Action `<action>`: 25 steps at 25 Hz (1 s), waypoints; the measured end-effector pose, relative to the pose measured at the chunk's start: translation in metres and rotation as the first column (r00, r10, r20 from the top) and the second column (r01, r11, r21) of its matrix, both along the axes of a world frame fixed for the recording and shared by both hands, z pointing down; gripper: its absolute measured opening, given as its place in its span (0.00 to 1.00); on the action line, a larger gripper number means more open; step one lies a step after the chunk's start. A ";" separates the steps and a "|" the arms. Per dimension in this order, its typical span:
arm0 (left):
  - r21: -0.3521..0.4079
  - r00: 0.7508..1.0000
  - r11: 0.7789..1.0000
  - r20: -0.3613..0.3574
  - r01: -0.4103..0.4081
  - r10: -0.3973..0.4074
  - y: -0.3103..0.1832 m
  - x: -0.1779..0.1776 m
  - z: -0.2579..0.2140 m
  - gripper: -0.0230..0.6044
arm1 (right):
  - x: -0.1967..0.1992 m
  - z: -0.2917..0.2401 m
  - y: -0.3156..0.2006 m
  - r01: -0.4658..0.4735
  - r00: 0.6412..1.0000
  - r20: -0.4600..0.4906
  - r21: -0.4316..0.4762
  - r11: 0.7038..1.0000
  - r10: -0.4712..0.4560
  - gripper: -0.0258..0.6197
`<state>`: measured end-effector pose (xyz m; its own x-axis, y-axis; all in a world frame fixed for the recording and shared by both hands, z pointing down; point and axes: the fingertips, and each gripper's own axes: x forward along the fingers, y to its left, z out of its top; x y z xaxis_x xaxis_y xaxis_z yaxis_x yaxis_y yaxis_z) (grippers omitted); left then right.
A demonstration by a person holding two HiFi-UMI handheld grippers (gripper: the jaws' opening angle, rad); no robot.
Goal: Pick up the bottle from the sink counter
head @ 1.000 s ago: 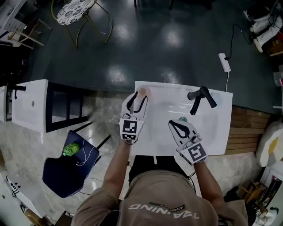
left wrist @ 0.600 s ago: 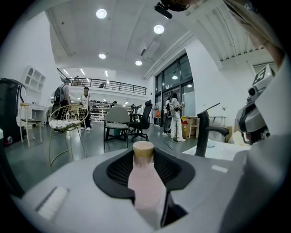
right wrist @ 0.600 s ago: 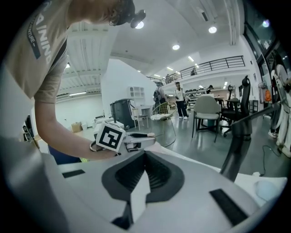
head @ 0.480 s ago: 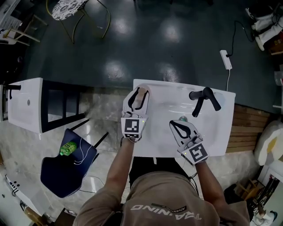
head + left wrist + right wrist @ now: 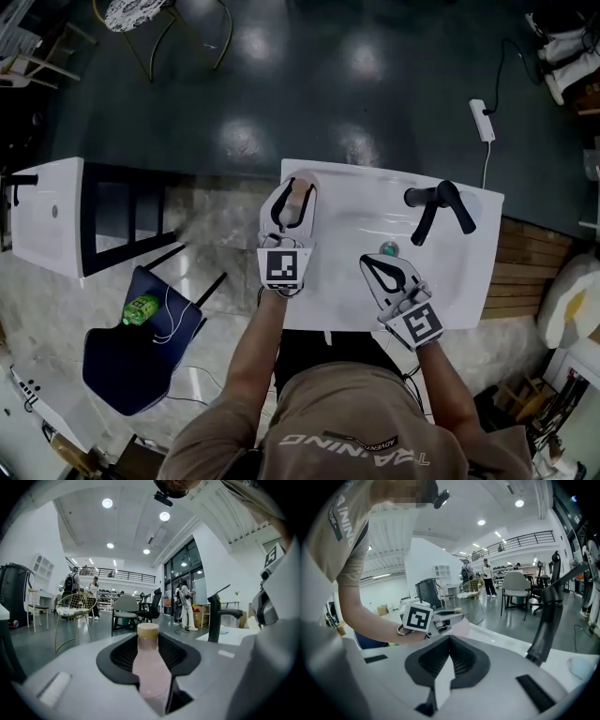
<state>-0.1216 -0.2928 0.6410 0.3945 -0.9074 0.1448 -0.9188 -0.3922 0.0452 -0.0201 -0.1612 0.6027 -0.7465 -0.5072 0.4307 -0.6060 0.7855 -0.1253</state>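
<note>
A pale pink bottle point(image 5: 299, 194) with a tan cap stands on the far left corner of the white sink counter point(image 5: 352, 305). My left gripper point(image 5: 298, 186) reaches over that corner with its jaws closed round the bottle. In the left gripper view the bottle point(image 5: 149, 665) fills the gap between the dark pads point(image 5: 123, 656), and the left gripper point(image 5: 149, 639) grips its body. My right gripper point(image 5: 366, 262) hovers over the basin near the front edge, shut and empty. In its own view the right gripper point(image 5: 450, 643) shows its jaws meeting, with the left gripper and the bottle cap point(image 5: 458, 611) beyond.
A black faucet point(image 5: 433, 206) rises at the counter's far right, and a drain point(image 5: 388, 249) sits in the basin. A blue chair point(image 5: 131, 356) with a green bottle point(image 5: 141, 307) stands to the left, beside a second white vanity point(image 5: 47, 225). A power strip point(image 5: 481, 120) lies on the dark floor.
The left gripper has pushed a little farther forward so the bottle now sits deeper between its jaws. The right gripper has barely moved.
</note>
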 end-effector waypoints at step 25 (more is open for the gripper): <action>0.007 1.000 1.000 0.026 -0.017 0.017 0.002 0.000 0.002 0.24 | 0.009 0.018 0.006 -0.001 1.000 -0.011 -0.037 0.999 0.000 0.05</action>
